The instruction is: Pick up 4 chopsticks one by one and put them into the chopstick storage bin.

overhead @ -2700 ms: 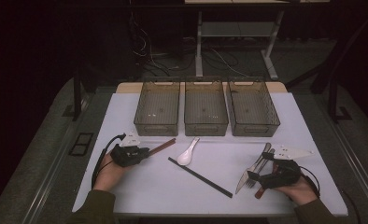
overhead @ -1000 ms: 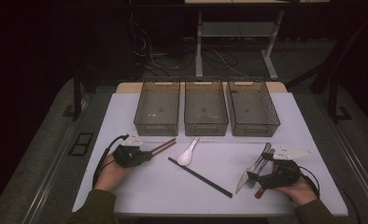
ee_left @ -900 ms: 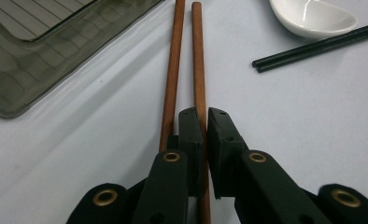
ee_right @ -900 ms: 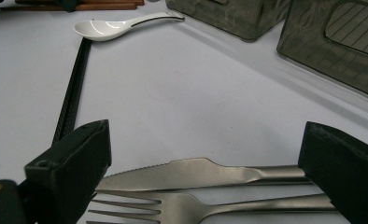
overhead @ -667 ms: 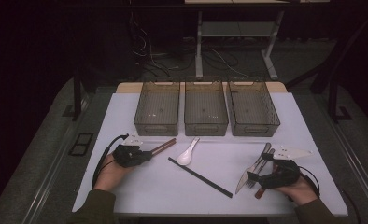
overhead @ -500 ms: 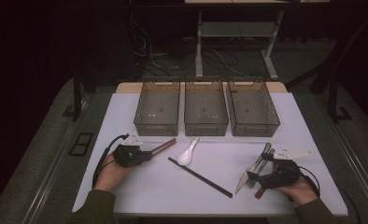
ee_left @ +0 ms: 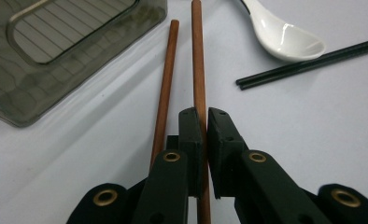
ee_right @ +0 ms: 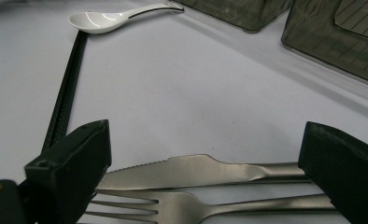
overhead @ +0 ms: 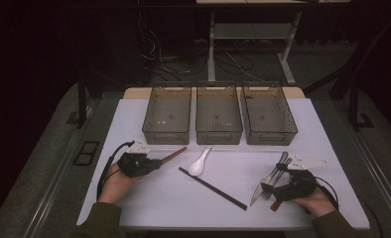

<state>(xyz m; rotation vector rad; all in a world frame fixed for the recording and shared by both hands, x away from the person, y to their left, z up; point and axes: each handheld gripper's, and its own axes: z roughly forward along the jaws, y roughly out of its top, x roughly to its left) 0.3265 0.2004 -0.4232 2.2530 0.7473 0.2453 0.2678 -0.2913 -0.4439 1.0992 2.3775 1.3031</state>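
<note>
White table (overhead: 149, 198), left claw (ee_left: 204, 122) clamping brown chopstick (ee_left: 198, 65), spoon (ee_left: 285, 39) nearby

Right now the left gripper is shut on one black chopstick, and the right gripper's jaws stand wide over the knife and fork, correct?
Not quite: the left gripper is shut on a brown wooden chopstick, as the left gripper view shows. The right gripper does stand wide over the knife and fork.

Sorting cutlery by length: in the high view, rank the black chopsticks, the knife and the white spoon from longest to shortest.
1. black chopsticks, clearly longest.
2. knife.
3. white spoon, shortest.
All lie at similar depth, so the order seems safe.
</note>
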